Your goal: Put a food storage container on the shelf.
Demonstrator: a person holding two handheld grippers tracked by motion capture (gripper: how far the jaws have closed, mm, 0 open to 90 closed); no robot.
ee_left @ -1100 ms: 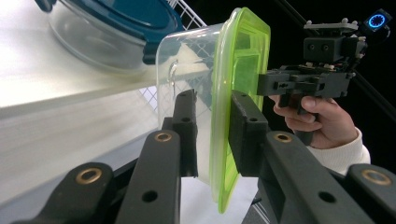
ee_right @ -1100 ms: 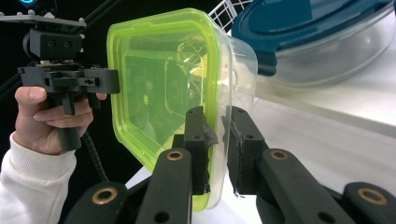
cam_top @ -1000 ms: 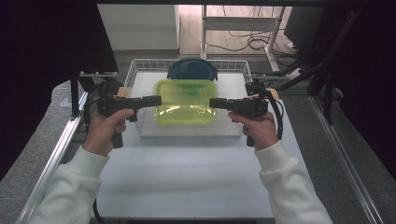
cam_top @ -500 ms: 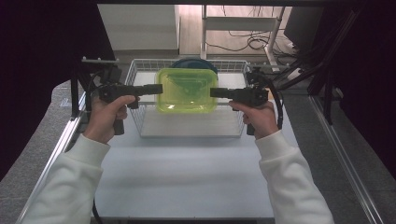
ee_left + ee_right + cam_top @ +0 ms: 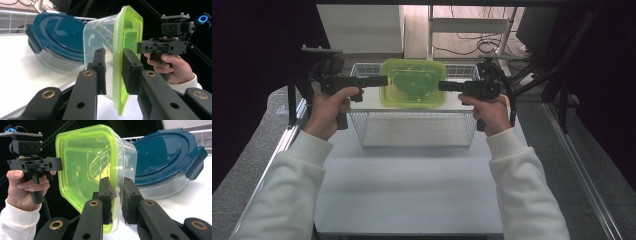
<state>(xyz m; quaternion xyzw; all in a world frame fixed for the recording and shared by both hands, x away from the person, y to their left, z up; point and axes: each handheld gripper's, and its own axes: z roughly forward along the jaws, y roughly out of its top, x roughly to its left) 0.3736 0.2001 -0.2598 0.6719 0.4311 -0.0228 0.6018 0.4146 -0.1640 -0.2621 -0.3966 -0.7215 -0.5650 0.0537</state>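
High view: the green-lidded container (image 5: 413,83) now hangs at upper centre of the frame over the far rim of the wire basket (image 5: 414,132), higher and further back than a second ago; the left gripper (image 5: 384,81) clamps its left edge, the right gripper (image 5: 441,86) its right edge; it seems the lift is nearly clear of the basket on the desk (image 5: 412,195).

Left gripper view: jaws pinch lid rim and wall at centre; a blue-lidded container (image 5: 56,37) sits upper left.

Right gripper view: jaws squeeze the container's opposite rim, low centre.
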